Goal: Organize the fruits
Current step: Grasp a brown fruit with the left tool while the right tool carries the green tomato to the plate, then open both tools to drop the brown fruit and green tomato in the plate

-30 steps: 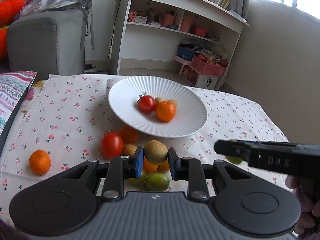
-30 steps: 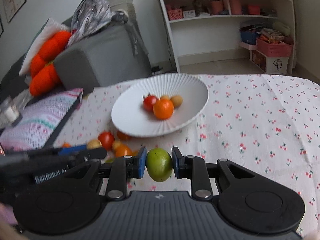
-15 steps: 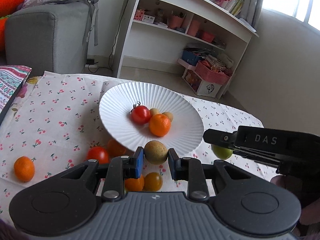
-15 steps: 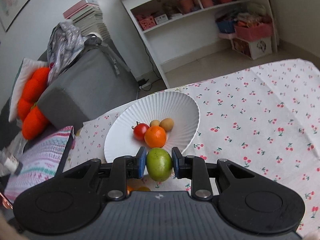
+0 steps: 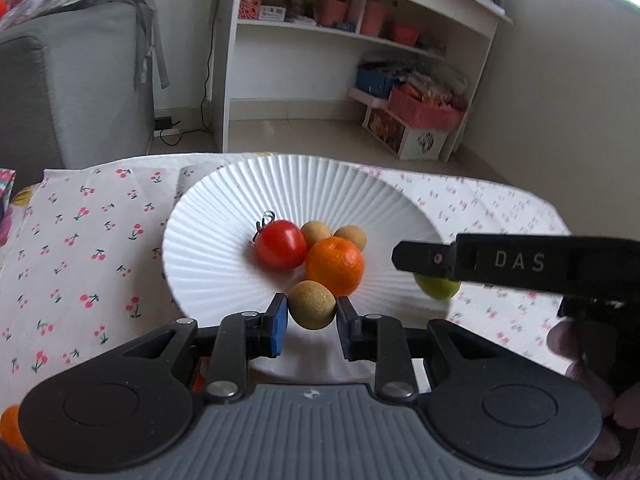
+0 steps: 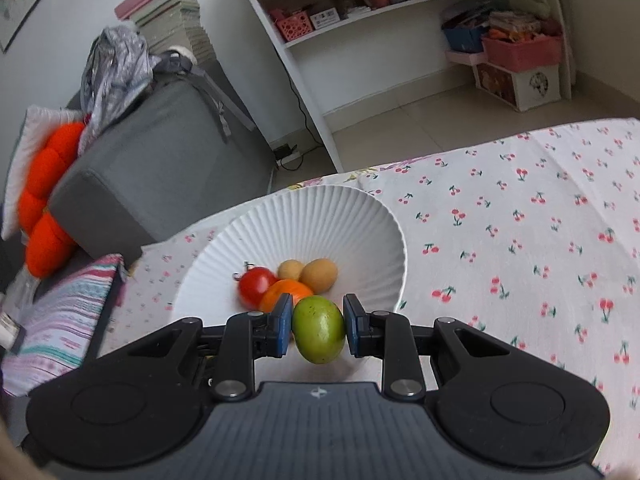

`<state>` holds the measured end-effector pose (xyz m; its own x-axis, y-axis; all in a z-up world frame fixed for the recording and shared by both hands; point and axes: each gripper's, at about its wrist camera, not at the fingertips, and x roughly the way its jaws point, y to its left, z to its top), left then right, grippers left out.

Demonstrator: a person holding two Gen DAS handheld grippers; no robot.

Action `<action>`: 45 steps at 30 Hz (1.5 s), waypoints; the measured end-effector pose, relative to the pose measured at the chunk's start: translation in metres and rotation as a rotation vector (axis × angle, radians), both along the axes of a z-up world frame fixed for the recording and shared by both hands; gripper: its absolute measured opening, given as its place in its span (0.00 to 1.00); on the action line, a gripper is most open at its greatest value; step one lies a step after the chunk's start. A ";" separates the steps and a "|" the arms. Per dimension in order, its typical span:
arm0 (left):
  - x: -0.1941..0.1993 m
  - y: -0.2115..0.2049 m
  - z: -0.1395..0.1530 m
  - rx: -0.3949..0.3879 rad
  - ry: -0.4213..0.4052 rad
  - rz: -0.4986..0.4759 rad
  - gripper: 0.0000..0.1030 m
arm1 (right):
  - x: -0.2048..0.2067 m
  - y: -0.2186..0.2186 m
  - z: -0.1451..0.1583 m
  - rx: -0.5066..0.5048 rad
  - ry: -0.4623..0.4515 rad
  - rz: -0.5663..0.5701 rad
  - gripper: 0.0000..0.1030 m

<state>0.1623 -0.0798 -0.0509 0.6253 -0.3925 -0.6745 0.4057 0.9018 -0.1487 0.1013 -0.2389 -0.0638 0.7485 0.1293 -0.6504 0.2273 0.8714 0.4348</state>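
A white ribbed plate [image 5: 224, 248] holds a red tomato [image 5: 280, 244], an orange [image 5: 335, 266] and two small tan fruits [image 5: 316, 233]. My left gripper [image 5: 312, 314] is shut on a round tan fruit [image 5: 312, 305] above the plate's near rim. My right gripper [image 6: 318, 326] is shut on a green fruit [image 6: 319, 329] over the plate [image 6: 352, 224] near its front edge. In the left wrist view the right gripper's finger [image 5: 480, 262] reaches in from the right with the green fruit [image 5: 437, 291] below it.
The table has a white cloth with a cherry print [image 6: 520, 220]. An orange [image 5: 10, 426] lies at the cloth's lower left. A grey sofa [image 6: 160, 168], a striped cushion [image 6: 60, 320] and a white shelf [image 5: 360, 60] stand beyond the table.
Both grippers have moved forward over the plate, each still holding its fruit. The loose fruits on the cloth have dropped out of sight under the left gripper.
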 end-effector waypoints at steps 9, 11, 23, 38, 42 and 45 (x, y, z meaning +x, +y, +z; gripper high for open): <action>0.007 -0.008 -0.006 0.045 -0.020 -0.027 0.13 | 0.007 -0.001 -0.007 -0.031 -0.006 0.018 0.23; 0.007 -0.009 -0.007 0.047 -0.025 -0.026 0.13 | 0.007 -0.001 -0.007 -0.035 -0.006 0.019 0.23; 0.000 -0.008 -0.001 0.056 -0.036 -0.052 0.31 | 0.008 0.001 -0.001 -0.056 -0.013 0.036 0.36; -0.032 0.008 0.032 0.073 -0.067 -0.050 0.72 | -0.010 0.016 0.036 -0.139 -0.028 0.075 0.80; -0.042 0.016 0.038 0.071 -0.059 -0.035 0.78 | -0.017 0.021 0.045 -0.154 -0.022 0.076 0.85; -0.049 0.021 0.041 0.078 -0.058 -0.026 0.82 | -0.024 0.024 0.050 -0.159 -0.023 0.079 0.88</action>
